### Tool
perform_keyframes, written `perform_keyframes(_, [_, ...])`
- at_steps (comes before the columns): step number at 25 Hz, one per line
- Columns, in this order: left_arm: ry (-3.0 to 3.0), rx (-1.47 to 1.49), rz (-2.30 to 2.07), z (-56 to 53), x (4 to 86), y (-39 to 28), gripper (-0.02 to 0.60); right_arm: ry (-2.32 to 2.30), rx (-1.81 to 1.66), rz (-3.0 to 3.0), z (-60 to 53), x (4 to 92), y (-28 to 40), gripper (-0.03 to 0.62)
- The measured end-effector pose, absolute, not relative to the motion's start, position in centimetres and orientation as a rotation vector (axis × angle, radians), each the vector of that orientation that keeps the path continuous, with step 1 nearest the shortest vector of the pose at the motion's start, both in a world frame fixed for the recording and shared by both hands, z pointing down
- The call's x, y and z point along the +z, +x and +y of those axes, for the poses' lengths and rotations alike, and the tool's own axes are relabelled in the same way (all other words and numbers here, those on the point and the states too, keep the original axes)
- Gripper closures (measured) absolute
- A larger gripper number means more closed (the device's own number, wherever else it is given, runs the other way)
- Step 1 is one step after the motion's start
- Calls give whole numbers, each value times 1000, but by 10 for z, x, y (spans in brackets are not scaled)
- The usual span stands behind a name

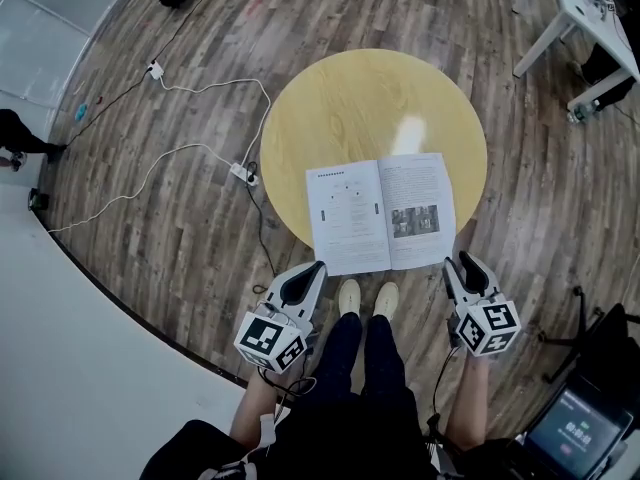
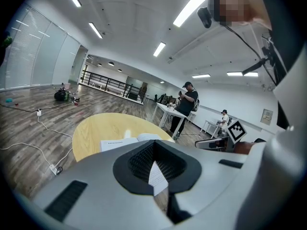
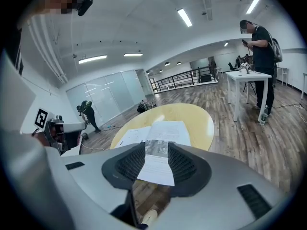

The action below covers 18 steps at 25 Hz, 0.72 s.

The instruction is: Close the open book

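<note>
An open book [image 1: 380, 213] lies flat on the round yellow table [image 1: 370, 98], its near edge hanging past the table rim. My left gripper [image 1: 308, 276] is just off the book's near left corner; in the left gripper view [image 2: 154, 164] its pads meet at the tips, and a sliver of page [image 2: 157, 176] shows in the wedge below them. My right gripper [image 1: 460, 266] sits by the near right corner, jaws apart. In the right gripper view [image 3: 156, 159] the book's right page [image 3: 160, 131] shows through the gap, with neither pad pressing on it.
White cables and a power strip [image 1: 243, 173] lie on the wood floor left of the table. A white desk [image 1: 580, 8] stands at the far right, with a person [image 3: 259, 56] beside it. My shoes [image 1: 367, 296] are at the table's near edge, a screen [image 1: 580, 428] at lower right.
</note>
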<state>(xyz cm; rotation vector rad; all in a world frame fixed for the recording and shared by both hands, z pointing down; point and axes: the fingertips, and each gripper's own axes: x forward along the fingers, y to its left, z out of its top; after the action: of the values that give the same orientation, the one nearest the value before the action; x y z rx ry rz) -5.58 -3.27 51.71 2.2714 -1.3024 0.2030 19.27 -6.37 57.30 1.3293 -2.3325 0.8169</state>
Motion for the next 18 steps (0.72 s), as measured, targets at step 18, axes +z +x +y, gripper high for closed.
perform_keyframes(18, [2231, 260, -1267, -39, 539, -46, 583, 1214, 1032, -2145, -81, 673, 208, 335])
